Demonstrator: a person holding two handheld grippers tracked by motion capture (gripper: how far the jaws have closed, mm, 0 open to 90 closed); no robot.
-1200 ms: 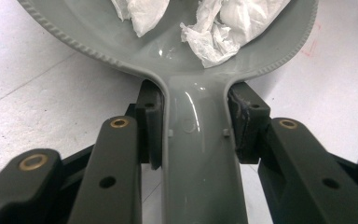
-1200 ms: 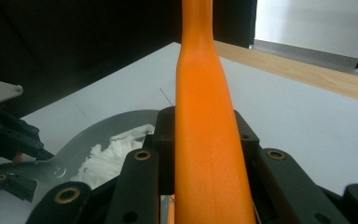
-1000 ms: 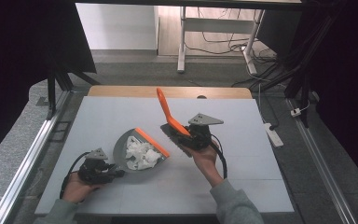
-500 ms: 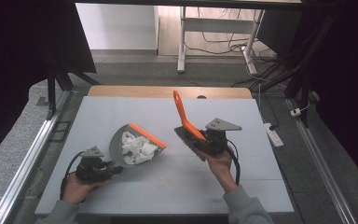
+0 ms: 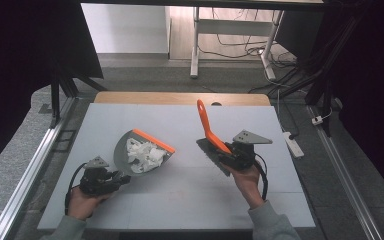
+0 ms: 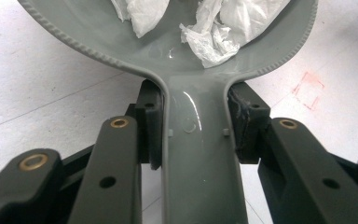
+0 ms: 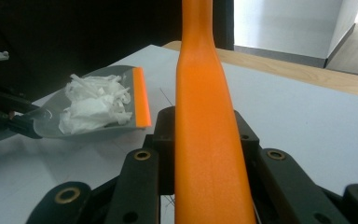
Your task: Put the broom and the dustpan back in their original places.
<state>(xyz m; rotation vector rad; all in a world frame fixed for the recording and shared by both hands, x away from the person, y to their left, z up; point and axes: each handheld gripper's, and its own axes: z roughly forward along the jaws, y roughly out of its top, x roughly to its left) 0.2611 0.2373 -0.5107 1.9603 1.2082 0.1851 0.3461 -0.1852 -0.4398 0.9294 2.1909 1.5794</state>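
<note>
Dustpan held by its handle in left gripper, crumpled paper loaded; brush clamped in right gripper, well apart. Sweeping judged done; emptying remains.

Bright, even overhead light; dark surroundings, soft shadows, slight close-up blur.

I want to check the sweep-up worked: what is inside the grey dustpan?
Crumpled white paper scraps lie piled inside the dustpan, behind its orange lip. Whatever sits beneath the pile is covered.
</note>
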